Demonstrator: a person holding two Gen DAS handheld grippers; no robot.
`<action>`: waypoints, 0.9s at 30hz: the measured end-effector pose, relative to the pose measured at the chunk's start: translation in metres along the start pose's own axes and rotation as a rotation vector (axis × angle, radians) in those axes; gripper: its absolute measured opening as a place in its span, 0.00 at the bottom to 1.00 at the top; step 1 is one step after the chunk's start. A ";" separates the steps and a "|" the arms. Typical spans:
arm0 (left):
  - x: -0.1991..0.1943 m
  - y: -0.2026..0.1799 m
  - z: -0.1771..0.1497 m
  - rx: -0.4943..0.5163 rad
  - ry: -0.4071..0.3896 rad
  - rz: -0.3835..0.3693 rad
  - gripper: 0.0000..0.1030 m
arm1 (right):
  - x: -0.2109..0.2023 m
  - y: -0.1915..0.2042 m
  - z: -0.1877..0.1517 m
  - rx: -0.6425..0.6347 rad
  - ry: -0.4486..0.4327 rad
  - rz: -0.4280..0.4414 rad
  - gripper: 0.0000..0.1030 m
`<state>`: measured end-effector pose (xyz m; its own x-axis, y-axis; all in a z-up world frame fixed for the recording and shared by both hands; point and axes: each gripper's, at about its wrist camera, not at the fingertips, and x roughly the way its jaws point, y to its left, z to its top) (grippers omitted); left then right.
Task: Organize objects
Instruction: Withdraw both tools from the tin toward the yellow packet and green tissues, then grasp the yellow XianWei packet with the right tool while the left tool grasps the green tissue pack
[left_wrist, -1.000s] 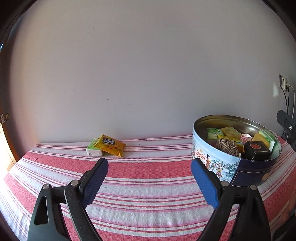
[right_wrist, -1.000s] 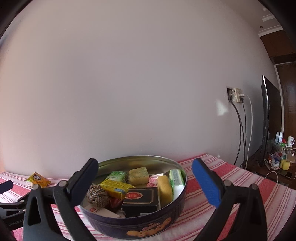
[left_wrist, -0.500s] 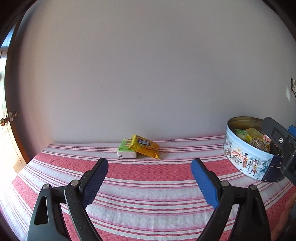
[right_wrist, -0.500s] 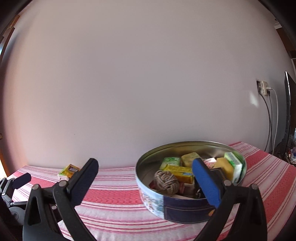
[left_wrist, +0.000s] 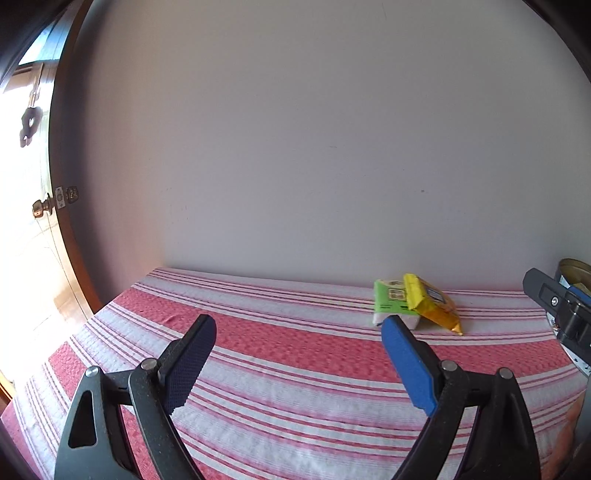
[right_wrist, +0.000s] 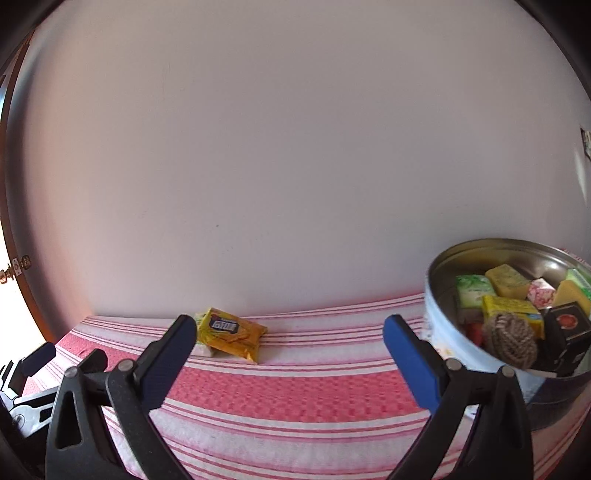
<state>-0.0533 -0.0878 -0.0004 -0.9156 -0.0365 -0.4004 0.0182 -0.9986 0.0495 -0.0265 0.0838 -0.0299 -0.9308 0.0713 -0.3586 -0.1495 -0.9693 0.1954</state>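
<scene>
A yellow snack packet (left_wrist: 432, 302) lies partly on a green-and-white packet (left_wrist: 391, 304) on the red striped cloth near the wall. Both show in the right wrist view, the yellow packet (right_wrist: 231, 332) over the green one (right_wrist: 201, 349). A round cookie tin (right_wrist: 441, 332) stands at the right, holding several packets, a rope ball (right_wrist: 509, 341) and a black box (right_wrist: 567, 332). My left gripper (left_wrist: 299, 350) is open and empty, the packets just beyond its right finger. My right gripper (right_wrist: 290, 349) is open and empty, between packets and tin.
The striped cloth (left_wrist: 277, 350) covers the table up to a plain wall. A door with a knob (left_wrist: 40, 208) stands at the far left. The tin's rim (left_wrist: 574, 264) and the right gripper's body (left_wrist: 561, 310) show at the right edge of the left wrist view.
Both views have swung left. The tin has slid toward the right edge of each view and the packets have moved rightward. Both grippers stay open and empty.
</scene>
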 end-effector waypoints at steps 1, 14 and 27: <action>0.003 0.004 0.002 0.002 0.000 0.008 0.90 | 0.011 0.004 0.001 0.007 0.024 0.020 0.99; 0.026 0.027 0.004 -0.042 0.055 0.017 0.90 | 0.156 0.024 -0.001 0.166 0.412 0.160 0.94; 0.029 0.026 0.003 -0.022 0.064 -0.021 0.90 | 0.144 0.012 -0.005 0.147 0.466 0.197 0.69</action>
<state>-0.0807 -0.1151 -0.0083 -0.8882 -0.0170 -0.4591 0.0084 -0.9998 0.0207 -0.1609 0.0810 -0.0833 -0.7036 -0.2540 -0.6637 -0.0631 -0.9079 0.4143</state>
